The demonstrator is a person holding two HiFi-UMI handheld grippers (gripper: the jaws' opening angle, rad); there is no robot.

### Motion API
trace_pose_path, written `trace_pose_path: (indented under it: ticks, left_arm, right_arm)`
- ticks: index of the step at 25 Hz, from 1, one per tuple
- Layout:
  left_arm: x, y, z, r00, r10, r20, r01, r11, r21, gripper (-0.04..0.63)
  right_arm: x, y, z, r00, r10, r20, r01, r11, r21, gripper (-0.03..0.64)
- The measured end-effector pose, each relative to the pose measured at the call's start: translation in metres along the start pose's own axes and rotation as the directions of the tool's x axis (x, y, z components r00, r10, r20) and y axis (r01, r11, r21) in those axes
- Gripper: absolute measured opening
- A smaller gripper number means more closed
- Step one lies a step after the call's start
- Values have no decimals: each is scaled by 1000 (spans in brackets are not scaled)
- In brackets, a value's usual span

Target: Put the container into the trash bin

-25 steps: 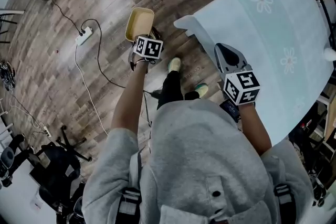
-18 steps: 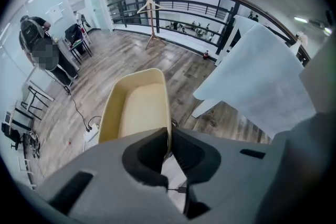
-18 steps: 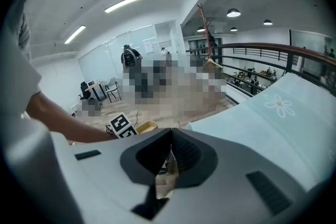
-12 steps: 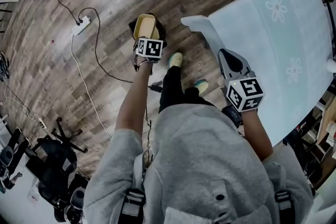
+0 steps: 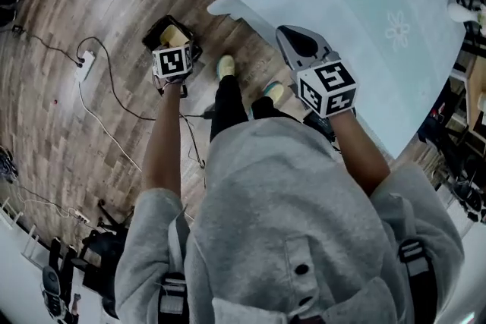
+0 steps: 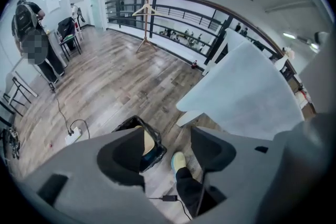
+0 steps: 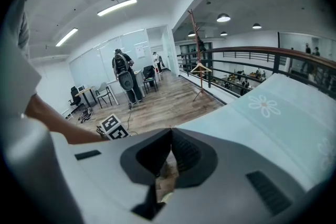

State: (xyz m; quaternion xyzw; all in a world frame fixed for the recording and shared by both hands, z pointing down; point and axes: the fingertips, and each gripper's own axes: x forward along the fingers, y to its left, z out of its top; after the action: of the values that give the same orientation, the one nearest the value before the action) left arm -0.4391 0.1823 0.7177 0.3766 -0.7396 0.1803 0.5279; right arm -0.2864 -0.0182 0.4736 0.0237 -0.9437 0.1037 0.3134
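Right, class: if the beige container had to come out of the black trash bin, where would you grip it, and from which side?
Probably its raised upper edge, from straight above. The container leans on edge inside the trash bin, whose walls fence in its sides, so only that rim is reachable. The open left gripper hangs over it.

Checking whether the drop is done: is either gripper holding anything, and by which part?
Nothing is held. The left gripper is open above the trash bin with the container in it; the right gripper is shut, empty.
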Motion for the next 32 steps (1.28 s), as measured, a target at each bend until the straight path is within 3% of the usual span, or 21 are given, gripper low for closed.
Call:
trace_pose_path:
  ticks: [3,6,10,12,17,21,24,27,32]
  left_arm:
    - [-12,-46,35,992,-82,95,78,996,50,272]
    - [-36,-92,77,969,-154,192,131,983,129,245]
    - [-75,-165,124,916,-279,289,205,944,260,79]
    - [-94,-210,137,884,-354,306,244,906,345,36]
    - [-147,-335,150,784,-545,298,327,770,548,20]
    - [-193,-424,142,698,-652,297,377,687,621,20]
    - [-219,-478,127,650,-707,278,408,633,657,20]
    - [-234,-519,110,620,-744,251,428,588,686,20]
    - [-239,-557,86,607,-762,227,429,555,713,20]
  right_arm:
    - [-30,-29,2,997,-71,40,69,997,45,26]
    - [-61,-58,1,986,-151,77,144,986,89,26]
    - [-109,-90,-8,955,-267,129,247,957,152,26]
    - [-139,-106,-15,932,-326,156,297,937,183,26]
    - [-221,-144,-42,852,-483,204,422,862,281,26]
    - [-297,-169,-76,783,-583,220,494,796,350,26]
    - [-349,-180,-109,725,-652,223,545,740,395,26]
    - [-390,-186,-138,681,-698,222,574,697,429,26]
    - [-427,-193,-168,641,-733,229,589,661,465,26]
